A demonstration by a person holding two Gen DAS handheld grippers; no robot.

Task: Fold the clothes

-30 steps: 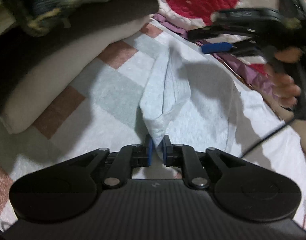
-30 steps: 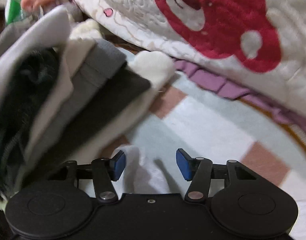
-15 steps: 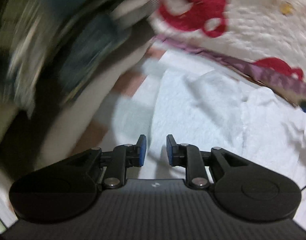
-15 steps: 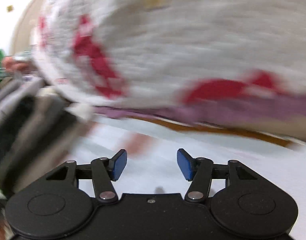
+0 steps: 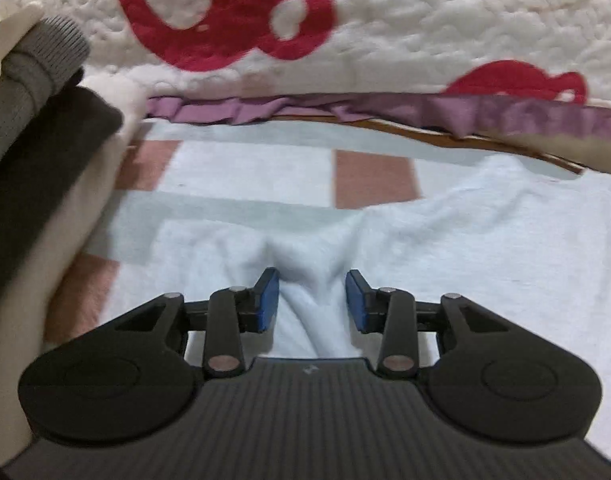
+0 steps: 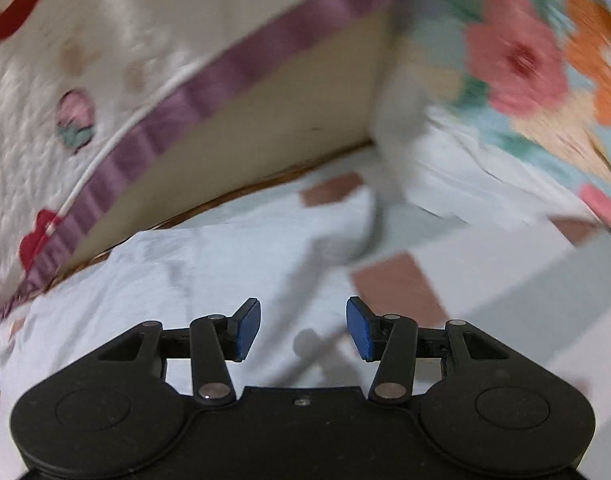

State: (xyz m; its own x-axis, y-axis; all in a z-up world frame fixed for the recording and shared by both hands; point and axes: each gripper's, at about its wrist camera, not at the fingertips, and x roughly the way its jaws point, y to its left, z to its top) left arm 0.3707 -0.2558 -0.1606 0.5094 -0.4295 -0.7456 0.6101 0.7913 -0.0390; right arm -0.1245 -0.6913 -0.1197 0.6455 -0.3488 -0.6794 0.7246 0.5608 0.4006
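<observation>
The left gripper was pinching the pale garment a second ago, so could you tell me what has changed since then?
The left gripper has let go: its jaws, shut on a raised peak of the pale blue garment, now stand apart over a low ridge lying flat. The right gripper swung right, from the folded stack to the floral fabric. It stays open and empty.

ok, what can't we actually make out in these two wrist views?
- Left wrist: the pale blue garment runs off the right edge and under the left gripper; its type and full outline are hidden.
- Left wrist: the folded stack is cut by the left edge.
- Right wrist: the floral fabric is motion-blurred; beyond the right gripper, garment edges smear.
</observation>
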